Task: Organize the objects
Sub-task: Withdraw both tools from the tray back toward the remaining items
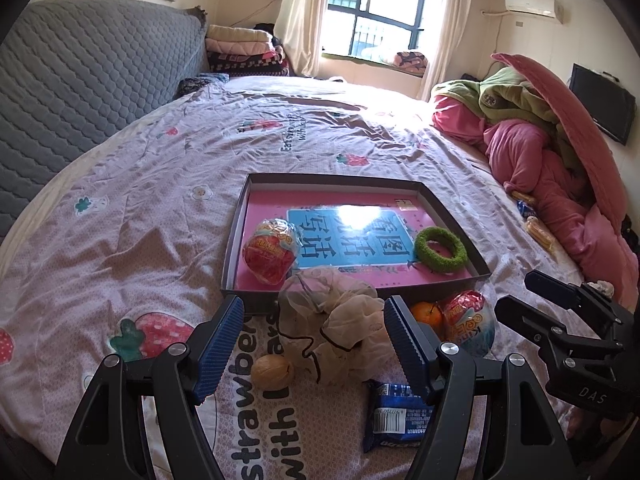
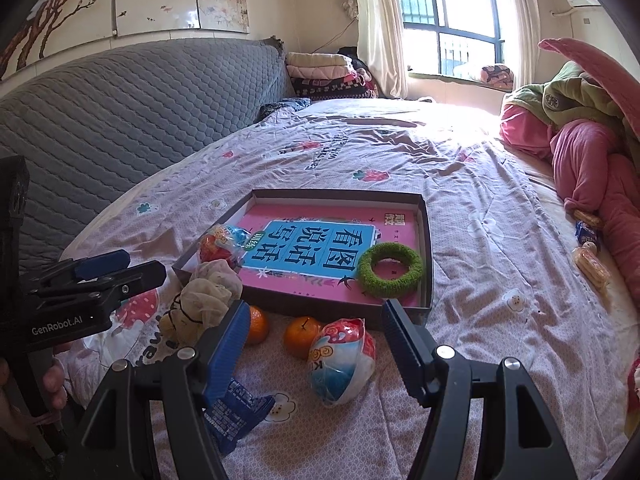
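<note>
Nearest the left wrist camera, the left gripper (image 1: 314, 344) hovers with jaws spread wide, nothing pressed between its blue ribbed pads; framed in the gap lies a beige mesh pouf (image 1: 332, 328) with a dark cord, on the bedspread (image 1: 120, 208) and overlapping the near edge of the shallow box lid (image 1: 452, 216). Blue snack packet (image 1: 400, 408), partly hidden behind the right-hand finger, barcode visible, print too small to read. Walnut (image 1: 272, 372) just left of the pouf. Tangerine (image 1: 427, 315) mostly hidden by the finger; a second tangerine (image 2: 256, 324) shows in the right view beside the first. Wrapped toy egg (image 1: 470, 322) near the tangerine, lettering only partly legible. Inside the lid: pink book (image 1: 348, 236) with large Chinese title characters, glare blanking its top; second wrapped egg (image 1: 272, 250); green fuzzy ring (image 1: 440, 250). Bedspread print reads "strawberry" and "with", cut off by the frame. Right gripper (image 2: 314, 344) likewise released, jaws apart above the bedspread, holding nothing, angled downward toward the egg and tangerines. Left gripper body, seen from the right camera, carries "GenRobot.AI"; fingers of a hand (image 2: 54, 380) grip its handle, mostly cut off. Right gripper body carries "DAS".
</note>
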`<action>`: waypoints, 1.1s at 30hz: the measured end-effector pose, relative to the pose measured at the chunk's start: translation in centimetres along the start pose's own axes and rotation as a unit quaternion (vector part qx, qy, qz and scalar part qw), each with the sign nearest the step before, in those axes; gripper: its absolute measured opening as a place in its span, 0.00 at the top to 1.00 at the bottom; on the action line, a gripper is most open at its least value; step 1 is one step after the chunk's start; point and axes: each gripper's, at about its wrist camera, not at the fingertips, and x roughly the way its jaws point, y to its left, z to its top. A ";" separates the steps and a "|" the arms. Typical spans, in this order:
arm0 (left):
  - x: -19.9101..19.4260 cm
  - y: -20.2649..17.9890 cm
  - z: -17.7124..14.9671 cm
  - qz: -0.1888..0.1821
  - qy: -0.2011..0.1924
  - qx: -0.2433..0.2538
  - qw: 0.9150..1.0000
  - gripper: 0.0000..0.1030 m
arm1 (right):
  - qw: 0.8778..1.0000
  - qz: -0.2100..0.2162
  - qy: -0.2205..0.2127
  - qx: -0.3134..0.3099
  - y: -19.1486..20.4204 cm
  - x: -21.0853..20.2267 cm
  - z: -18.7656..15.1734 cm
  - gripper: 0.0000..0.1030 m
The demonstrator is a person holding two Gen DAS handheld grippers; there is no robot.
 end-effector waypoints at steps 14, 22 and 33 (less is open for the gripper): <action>-0.4 -0.8 -2.0 -0.005 0.016 0.007 1.000 0.28 | 1.000 0.003 0.020 -0.007 1.2 -0.3 -1.5 0.35; -0.6 -0.9 -2.9 -0.003 0.025 0.006 1.000 0.28 | 1.000 0.007 0.026 -0.012 1.7 -0.4 -2.3 0.35; -0.1 -1.4 -3.8 -0.007 0.039 0.015 0.999 0.28 | 0.999 0.009 0.037 -0.006 1.8 -0.2 -3.1 0.35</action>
